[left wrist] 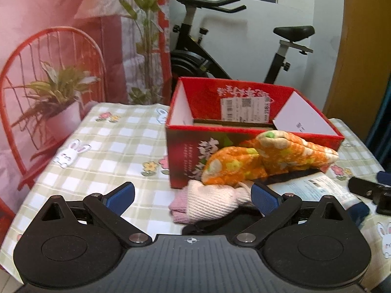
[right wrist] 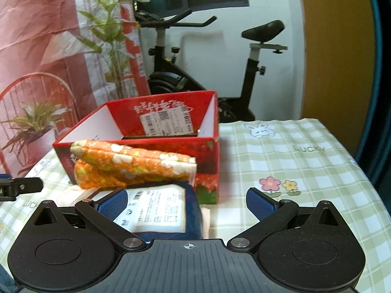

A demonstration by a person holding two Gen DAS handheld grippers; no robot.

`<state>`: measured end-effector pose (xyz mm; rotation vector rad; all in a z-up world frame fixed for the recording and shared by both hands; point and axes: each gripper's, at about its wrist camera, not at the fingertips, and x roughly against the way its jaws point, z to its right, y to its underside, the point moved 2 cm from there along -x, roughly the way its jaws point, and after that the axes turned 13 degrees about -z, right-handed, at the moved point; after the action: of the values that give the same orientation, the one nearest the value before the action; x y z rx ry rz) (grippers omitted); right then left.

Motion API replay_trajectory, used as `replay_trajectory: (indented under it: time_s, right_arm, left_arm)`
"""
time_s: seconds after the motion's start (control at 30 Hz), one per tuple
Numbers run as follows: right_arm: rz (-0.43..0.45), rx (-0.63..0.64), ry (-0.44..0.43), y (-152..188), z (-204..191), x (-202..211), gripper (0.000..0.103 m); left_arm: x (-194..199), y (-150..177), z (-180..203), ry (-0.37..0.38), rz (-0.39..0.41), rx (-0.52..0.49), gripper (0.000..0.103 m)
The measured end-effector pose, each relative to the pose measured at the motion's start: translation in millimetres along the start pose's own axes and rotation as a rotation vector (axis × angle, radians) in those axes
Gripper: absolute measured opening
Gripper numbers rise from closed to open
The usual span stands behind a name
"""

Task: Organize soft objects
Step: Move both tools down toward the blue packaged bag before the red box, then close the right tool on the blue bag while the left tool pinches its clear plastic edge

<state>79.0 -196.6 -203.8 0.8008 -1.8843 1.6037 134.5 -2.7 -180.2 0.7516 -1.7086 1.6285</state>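
Left gripper (left wrist: 191,199): fingers spread wide and empty, low over the table, with the near end of the pink knit piece lying between the blue pads.
Right gripper (right wrist: 187,206): fingers spread wide, holding nothing; the left pad sits just beside the labelled blue bundle.
Pink knit piece (left wrist: 205,204): nearest the left gripper, flat on the tablecloth (left wrist: 110,146), its far edge tucked under the orange cloth. Looks light and stretchy, likely to sag when lifted; a pinch on the thick folded cuff should hold better than on a loose edge.
Blue bundle (right wrist: 190,210): dark blue fabric with a white printed label on top, beside the pink piece. Probably soft; the label may be slick, so grip the fabric edge.
Orange flowered cloth (left wrist: 264,156): padded, folded, leaning against the front wall of the box and resting on the other pieces. Looks thick and springy, and seems best taken across a fold.
Red box (left wrist: 244,97): open-topped cardboard, behind the pile; no soft things are visible inside, though its floor is mostly hidden.
Exercise bike (right wrist: 207,73): well behind the table.
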Motion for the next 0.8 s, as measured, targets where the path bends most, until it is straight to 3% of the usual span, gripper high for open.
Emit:
replay_trajectory:
  time_s: [0.13,0.23,0.37,0.5,0.67,0.8]
  right_arm:
    - [-0.043,0.017,-0.032,3.9,-5.2,-6.7,0.103]
    - [-0.088,0.018,-0.065,7.6,-8.0,-14.5,0.101]
    - [-0.140,0.017,-0.135,12.3,-12.0,-21.8,0.084]
    - [-0.159,0.045,-0.155,15.2,-19.2,-22.8,0.082]
    - [-0.163,0.054,-0.173,14.8,-21.0,-20.2,0.076]
    - [-0.163,0.062,-0.183,14.3,-19.9,-18.2,0.066]
  left_arm:
    - [-6.0,1.0,4.3,0.032,-0.039,-0.013,0.089]
    - [-9.6,0.7,4.6,0.101,-0.062,0.010,0.081]
    - [-17.2,1.6,8.0,0.196,-0.095,0.031,0.074]
    - [-31.1,3.5,13.6,0.289,-0.153,0.060,0.071]
    - [-55.0,5.7,20.3,0.395,-0.227,0.088,0.049]
    - [-68.3,8.8,25.6,0.439,-0.260,0.096,0.048]
